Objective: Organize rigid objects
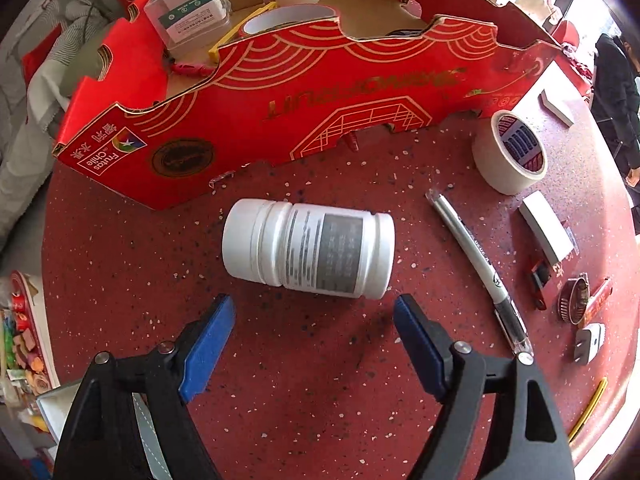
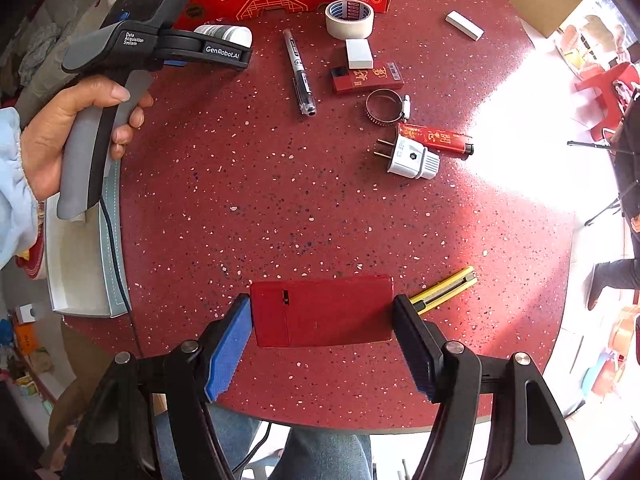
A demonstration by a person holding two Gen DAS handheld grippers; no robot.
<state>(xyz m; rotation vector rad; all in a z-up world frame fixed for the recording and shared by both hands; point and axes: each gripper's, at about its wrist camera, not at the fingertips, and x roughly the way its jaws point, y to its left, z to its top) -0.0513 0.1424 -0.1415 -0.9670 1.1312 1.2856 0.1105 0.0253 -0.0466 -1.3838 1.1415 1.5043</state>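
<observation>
In the left wrist view the left gripper (image 1: 314, 308) hovers with fingers apart just short of the white bottle (image 1: 308, 254) lying on the worktop (image 1: 120, 280) beside the red box (image 1: 280, 120), likely its destination, while in the right wrist view the right gripper (image 2: 322, 312) has its fingers against both ends of a red case (image 2: 324, 312), seemingly clamped to lift it.

My left camera looks steeply down from close above the worktop (image 1: 300, 360), facing the red box (image 1: 280, 120) at its far edge. My right camera sits higher, by the near edge, facing across. Both see the tape roll (image 1: 508, 152), the pen (image 2: 298, 70) and the box.
</observation>
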